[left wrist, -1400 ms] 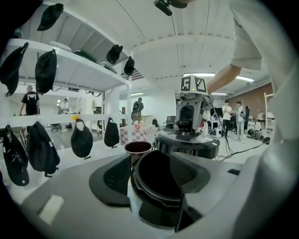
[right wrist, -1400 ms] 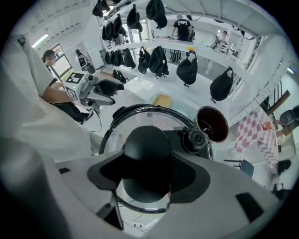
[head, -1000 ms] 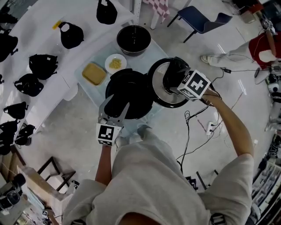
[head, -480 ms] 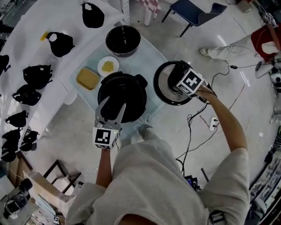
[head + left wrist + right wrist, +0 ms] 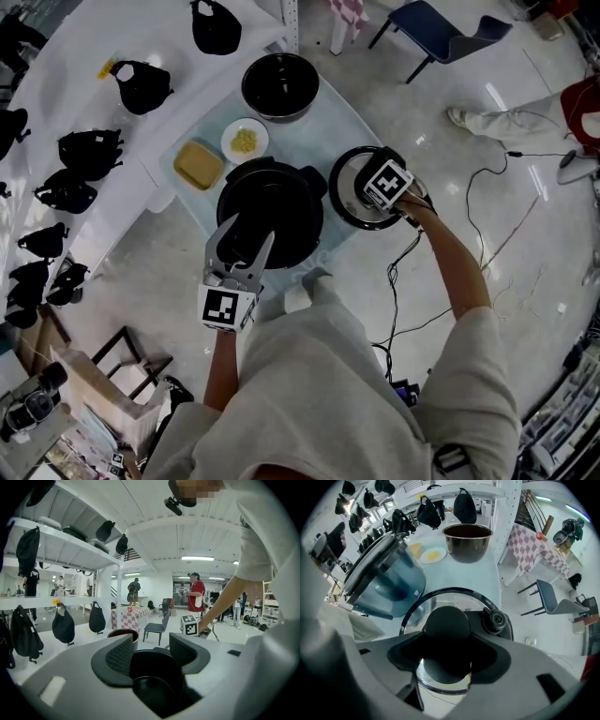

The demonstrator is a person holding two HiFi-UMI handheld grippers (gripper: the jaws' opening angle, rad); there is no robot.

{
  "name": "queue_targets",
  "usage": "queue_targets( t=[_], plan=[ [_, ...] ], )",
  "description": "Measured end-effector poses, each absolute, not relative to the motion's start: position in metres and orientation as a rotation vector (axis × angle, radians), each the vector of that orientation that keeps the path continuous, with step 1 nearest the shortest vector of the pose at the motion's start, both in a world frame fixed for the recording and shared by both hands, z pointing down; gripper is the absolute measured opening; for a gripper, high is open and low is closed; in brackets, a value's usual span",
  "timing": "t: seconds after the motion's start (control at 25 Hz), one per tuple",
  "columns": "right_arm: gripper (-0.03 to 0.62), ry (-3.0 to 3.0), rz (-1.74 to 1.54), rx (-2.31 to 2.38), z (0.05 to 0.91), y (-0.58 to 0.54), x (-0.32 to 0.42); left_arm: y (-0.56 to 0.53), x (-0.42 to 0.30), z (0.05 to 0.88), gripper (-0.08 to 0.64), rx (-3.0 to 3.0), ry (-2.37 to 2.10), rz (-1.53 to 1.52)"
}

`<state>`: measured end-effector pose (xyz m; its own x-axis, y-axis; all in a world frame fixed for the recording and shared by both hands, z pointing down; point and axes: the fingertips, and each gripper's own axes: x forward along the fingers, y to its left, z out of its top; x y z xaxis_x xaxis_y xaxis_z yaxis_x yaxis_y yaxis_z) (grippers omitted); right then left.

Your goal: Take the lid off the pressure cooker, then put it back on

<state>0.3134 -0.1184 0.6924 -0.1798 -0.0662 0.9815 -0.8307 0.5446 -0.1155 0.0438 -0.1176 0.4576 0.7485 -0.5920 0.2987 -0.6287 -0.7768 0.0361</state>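
We had the right gripper [image 5: 446,660] fingers clamped on the lid [image 5: 349,195] knob. The left gripper [image 5: 151,654] fingers pinched the cooker [image 5: 272,211].

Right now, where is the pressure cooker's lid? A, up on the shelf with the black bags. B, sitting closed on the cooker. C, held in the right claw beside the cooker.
C: the right claw grips the lid by its black knob, and the cooker stands open beside it.

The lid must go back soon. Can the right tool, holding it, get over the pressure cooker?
Probably yes: the right tool holds the lid beside the pressure cooker; the left tool only occupies its near edge.
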Motion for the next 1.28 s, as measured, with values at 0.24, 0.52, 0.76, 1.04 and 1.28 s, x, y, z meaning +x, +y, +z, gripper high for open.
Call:
queue_targets(
  t=[0.24, 0.52, 0.76, 1.04, 1.28],
  plan=[
    [0.273, -1.625, 0.848, 0.804, 0.727, -0.125, 0.304, -0.118, 0.032, 0.458, 0.227, 2.780, -1.019, 0.456],
    [0.275, -1.639, 0.795, 0.779, 0.749, -0.122, 0.295, -0.120, 0.026, 0.460, 0.227, 2.781, -1.033, 0.489],
    [0.276, -1.639, 0.799, 0.779, 0.749, -0.121, 0.296, -0.122, 0.025, 0.456, 0.227, 2.782, -1.044, 0.471],
    [0.321, -1.674, 0.829, 0.887, 0.730, -0.125, 0.300, -0.119, 0.020, 0.453, 0.227, 2.794, -1.054, 0.467],
    [0.321, -1.899, 0.851, 1.157, 0.663, -0.126, 0.291, -0.121, 0.025, 0.446, 0.227, 2.813, -1.041, 0.405]
  ],
)
